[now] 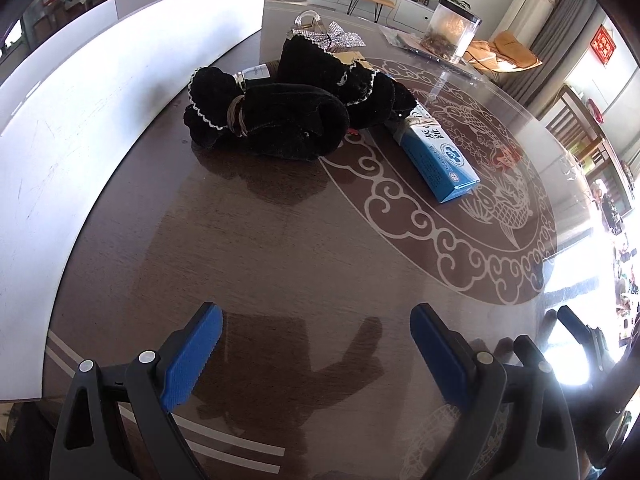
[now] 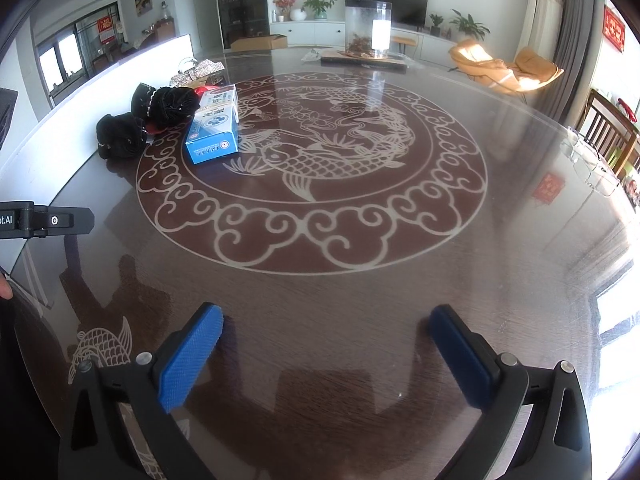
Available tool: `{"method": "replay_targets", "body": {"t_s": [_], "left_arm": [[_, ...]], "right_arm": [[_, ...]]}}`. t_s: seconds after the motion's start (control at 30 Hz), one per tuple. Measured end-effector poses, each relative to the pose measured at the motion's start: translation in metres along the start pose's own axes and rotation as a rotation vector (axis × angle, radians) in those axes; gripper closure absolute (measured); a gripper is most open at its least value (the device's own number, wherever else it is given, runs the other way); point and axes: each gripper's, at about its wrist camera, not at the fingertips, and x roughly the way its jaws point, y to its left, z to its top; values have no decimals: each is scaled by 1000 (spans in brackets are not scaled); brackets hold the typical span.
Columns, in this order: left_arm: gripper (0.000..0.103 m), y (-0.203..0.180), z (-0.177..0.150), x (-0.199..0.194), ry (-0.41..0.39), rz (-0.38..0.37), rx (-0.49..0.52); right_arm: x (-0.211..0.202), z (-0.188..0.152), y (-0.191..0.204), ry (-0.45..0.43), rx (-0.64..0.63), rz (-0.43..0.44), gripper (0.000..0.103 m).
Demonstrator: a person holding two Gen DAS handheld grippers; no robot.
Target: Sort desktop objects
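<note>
Blue box (image 1: 438,159) touches black pouches (image 1: 280,108) on worktop (image 1: 280,264); left gripper (image 1: 316,354) and right gripper (image 2: 326,354) fingers wide apart, empty.

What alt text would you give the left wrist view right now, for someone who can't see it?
The open left gripper hovers empty over a dark glass-topped round table; ahead lies a heap of black velvet pouches with a blue-and-white box at its right. A white panel curves along the table's left edge, and a clear container stands far back.
</note>
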Motion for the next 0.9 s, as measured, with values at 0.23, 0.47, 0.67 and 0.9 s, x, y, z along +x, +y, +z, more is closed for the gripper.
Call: {"method": "replay_targets", "body": {"t_s": [0.23,0.47,0.67,0.9], "left_arm": [[7,-2,-1,0,-5,12,10],[7,0,-1,1,2,14,6],[7,-1,-2,3,8,19,13],[7,-1,-2,3,9,21,16]], "right_arm": [[0,0,0,0,0,0,0],[0,0,-1,0,0,0,0],[0,0,0,0,0,0,0],[0,0,0,0,0,1,0]]}}
